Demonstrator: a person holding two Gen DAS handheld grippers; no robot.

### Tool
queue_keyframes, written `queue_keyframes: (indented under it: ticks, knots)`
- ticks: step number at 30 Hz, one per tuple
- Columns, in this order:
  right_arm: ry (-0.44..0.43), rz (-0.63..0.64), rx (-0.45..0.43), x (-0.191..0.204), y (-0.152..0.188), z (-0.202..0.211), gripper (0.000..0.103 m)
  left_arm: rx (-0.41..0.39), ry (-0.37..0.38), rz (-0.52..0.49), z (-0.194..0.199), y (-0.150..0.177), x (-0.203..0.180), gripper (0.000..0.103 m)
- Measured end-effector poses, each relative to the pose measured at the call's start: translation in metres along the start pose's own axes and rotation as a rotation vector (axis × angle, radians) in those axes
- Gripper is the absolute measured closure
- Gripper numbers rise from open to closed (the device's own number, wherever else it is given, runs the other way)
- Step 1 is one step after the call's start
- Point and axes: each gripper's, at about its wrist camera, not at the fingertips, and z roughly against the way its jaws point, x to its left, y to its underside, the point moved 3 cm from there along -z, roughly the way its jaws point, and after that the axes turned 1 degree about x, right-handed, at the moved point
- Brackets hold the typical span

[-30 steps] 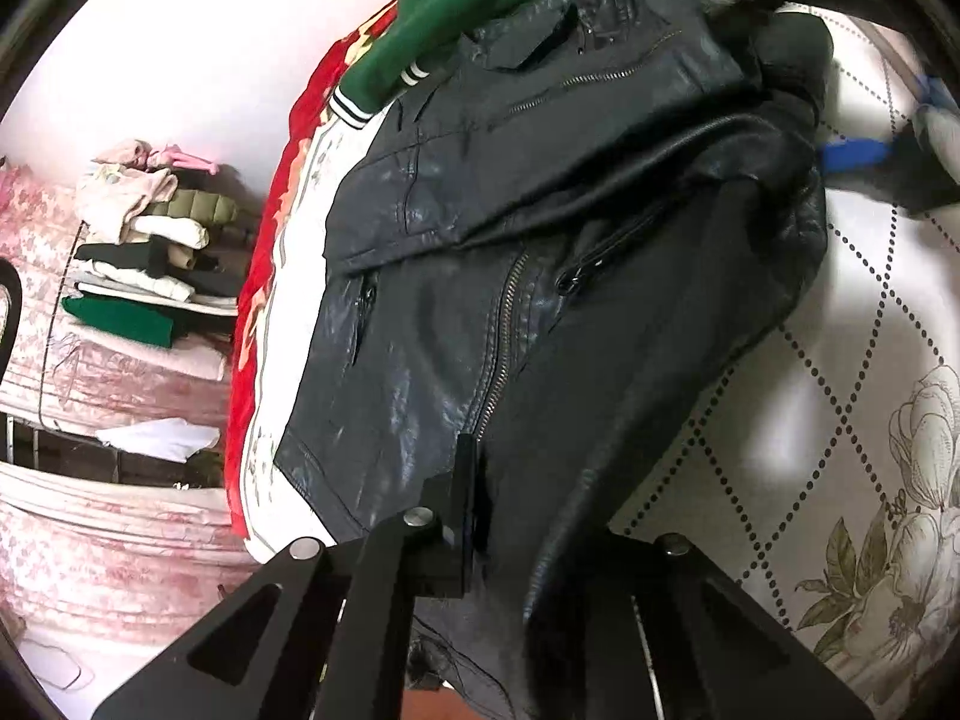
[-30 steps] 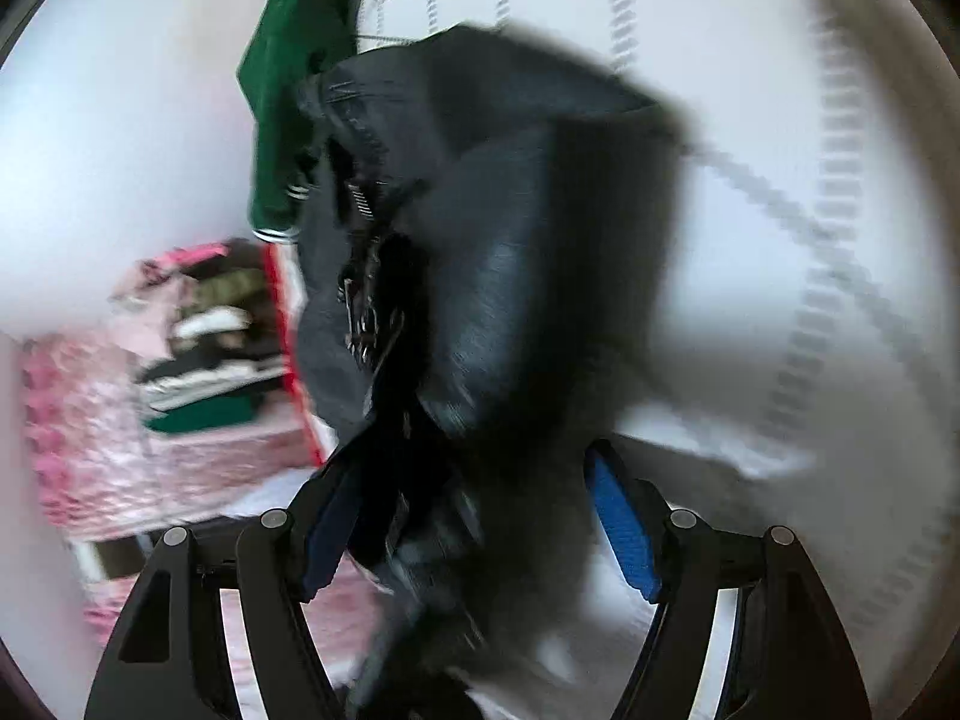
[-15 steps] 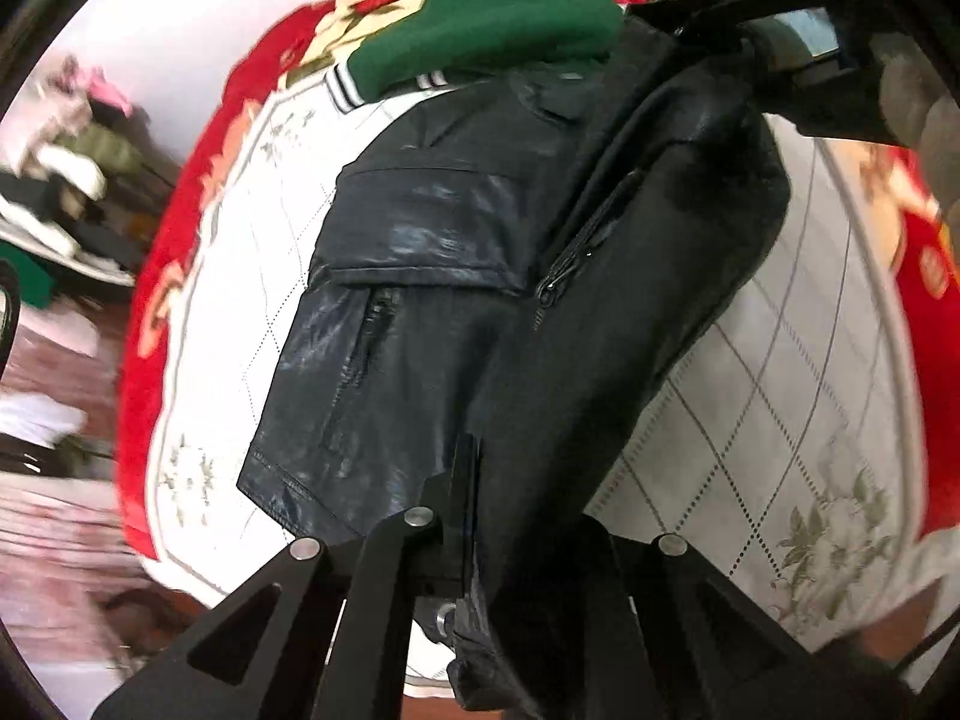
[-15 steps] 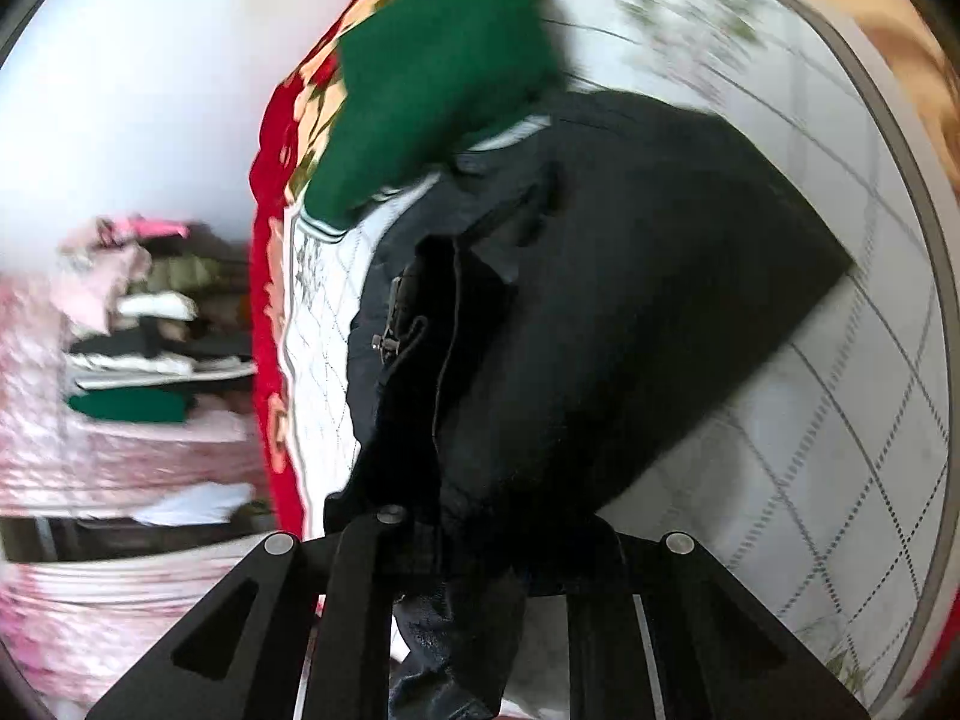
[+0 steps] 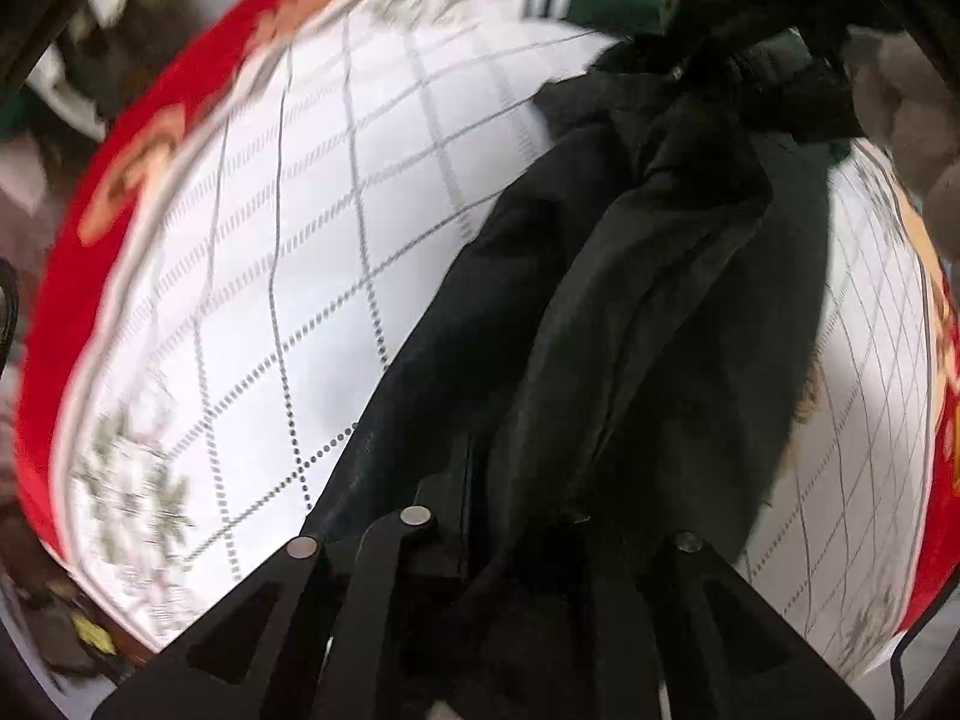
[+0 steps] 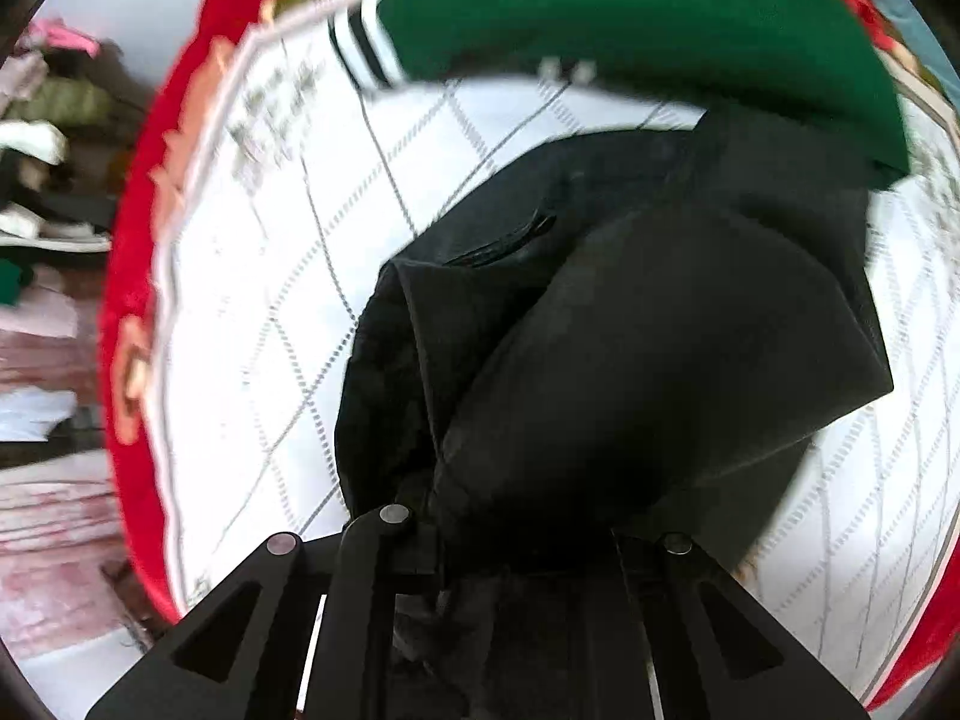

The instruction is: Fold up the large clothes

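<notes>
We are holding the black jacket (image 5: 648,312) up off the bed (image 5: 288,228), the left gripper (image 5: 516,546) and the right gripper (image 6: 516,540) each with jaws clamped together on a bunched edge of it, the rest hanging down toward the quilt. The leather-like shell is looking slick and heavy, so we are judging that it could slide out of one pinch and collapse into a heap. The layers are sagging unevenly between our two grips, so any fold we lay down may be landing crooked. The green garment (image 6: 630,12) is lying just beside the jacket's far end, and we could be dragging it along. The bed is wearing a white quilt with a dotted diamond pattern and a red floral border. Beyond it, stacked clothes (image 6: 42,138) are showing blurred against a pale wall.
</notes>
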Motion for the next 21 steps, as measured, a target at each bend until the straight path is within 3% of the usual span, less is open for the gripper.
queue_keyframes:
  ticks: [2, 3, 5, 6, 7, 8, 9, 12, 17, 21]
  knots:
    - [0.015, 0.022, 0.057, 0.008, -0.008, -0.019, 0.069, 0.016, 0.071, 0.071, -0.003, -0.001, 0.014, 0.086]
    - [-0.016, 0.010, 0.070, 0.009, -0.010, -0.020, 0.052, 0.012, 0.091, 0.103, -0.001, -0.001, 0.020, 0.079]
    - [-0.186, 0.030, 0.049, 0.011, -0.011, -0.009, 0.035, -0.005, 0.145, 0.192, 0.010, 0.001, 0.034, 0.067]
    - [-0.228, 0.055, 0.032, 0.011, -0.011, -0.003, 0.035, -0.019, 0.165, 0.239, 0.017, 0.002, 0.042, 0.048]
    - [-0.281, 0.112, 0.004, 0.011, -0.007, 0.011, 0.035, -0.028, 0.174, 0.266, 0.022, 0.002, 0.046, 0.036]
    - [-0.302, 0.133, 0.000, 0.009, -0.005, 0.017, 0.035, -0.039, 0.185, 0.309, 0.028, 0.003, 0.053, 0.015]
    - [-0.334, 0.141, 0.005, 0.000, -0.001, 0.028, 0.035, -0.050, 0.181, 0.339, 0.034, 0.002, 0.058, 0.011]
    - [-0.336, 0.035, -0.039, -0.049, 0.003, 0.051, 0.034, -0.069, 0.132, 0.359, 0.039, -0.002, 0.060, 0.007]
    - [-0.213, -0.162, -0.140, -0.161, 0.001, 0.057, 0.034, 0.023, -0.127, 0.393, -0.009, -0.007, 0.060, 0.006]
    - [-0.272, -0.267, -0.107, -0.224, -0.014, 0.006, 0.034, 0.077, -0.131, 0.457, -0.039, -0.004, 0.066, 0.005]
